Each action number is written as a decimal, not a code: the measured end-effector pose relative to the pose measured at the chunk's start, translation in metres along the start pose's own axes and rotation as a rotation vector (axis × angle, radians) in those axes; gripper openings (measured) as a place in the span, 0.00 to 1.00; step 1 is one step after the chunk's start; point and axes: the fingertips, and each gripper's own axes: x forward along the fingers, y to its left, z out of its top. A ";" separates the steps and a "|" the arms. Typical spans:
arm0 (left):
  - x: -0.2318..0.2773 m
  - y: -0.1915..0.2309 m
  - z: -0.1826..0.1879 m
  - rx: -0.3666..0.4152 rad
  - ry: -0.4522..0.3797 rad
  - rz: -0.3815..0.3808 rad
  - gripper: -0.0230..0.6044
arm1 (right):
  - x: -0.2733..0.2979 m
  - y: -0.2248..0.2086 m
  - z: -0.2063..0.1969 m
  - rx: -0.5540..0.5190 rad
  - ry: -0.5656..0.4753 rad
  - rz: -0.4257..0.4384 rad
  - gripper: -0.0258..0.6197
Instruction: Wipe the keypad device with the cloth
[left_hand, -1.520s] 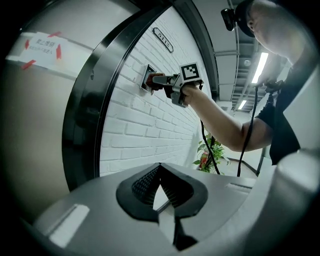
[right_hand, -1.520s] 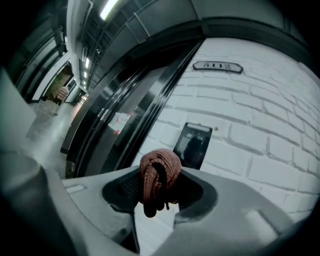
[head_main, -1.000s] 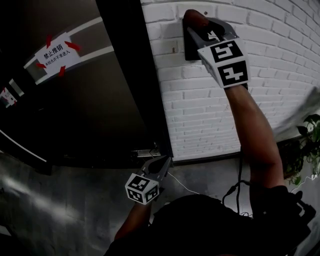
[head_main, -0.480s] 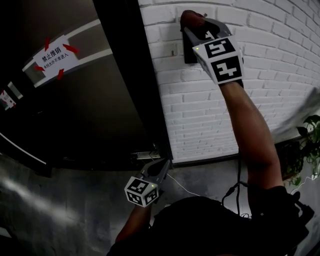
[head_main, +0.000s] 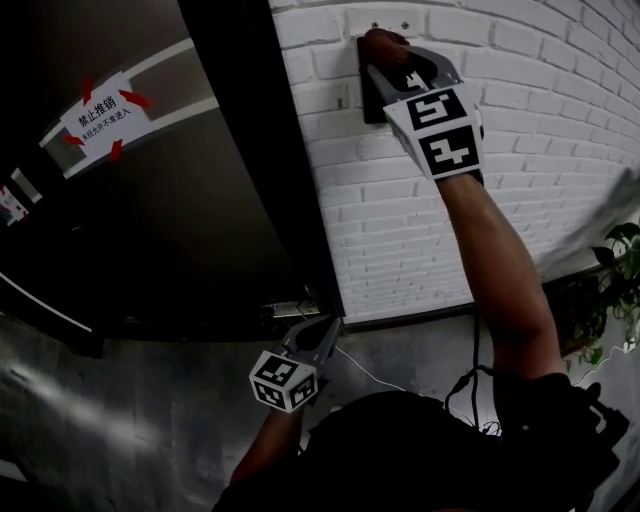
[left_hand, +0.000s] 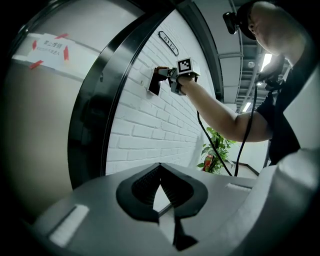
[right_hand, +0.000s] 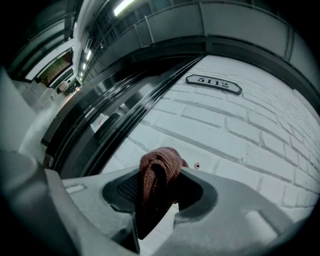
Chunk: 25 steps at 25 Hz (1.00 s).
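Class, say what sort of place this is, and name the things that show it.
Probably a building corridor outside a numbered room: white brick wall, dark door, number plate and wall-mounted keypad device.

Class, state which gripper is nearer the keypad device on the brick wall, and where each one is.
Right. The right gripper holds the cloth at the keypad device's top; the left gripper hangs low beside the door, far below it.

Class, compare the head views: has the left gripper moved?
No. The left gripper stays at the foot of the black door frame, jaws shut.
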 end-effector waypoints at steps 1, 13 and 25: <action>0.000 -0.001 0.000 0.000 0.001 -0.003 0.06 | 0.000 0.001 -0.002 0.002 0.003 0.001 0.27; 0.003 -0.010 0.000 -0.015 0.020 -0.035 0.06 | -0.007 0.019 -0.029 0.000 0.047 0.027 0.27; 0.003 -0.010 0.001 -0.010 0.020 -0.035 0.06 | -0.015 0.040 -0.063 0.021 0.088 0.057 0.27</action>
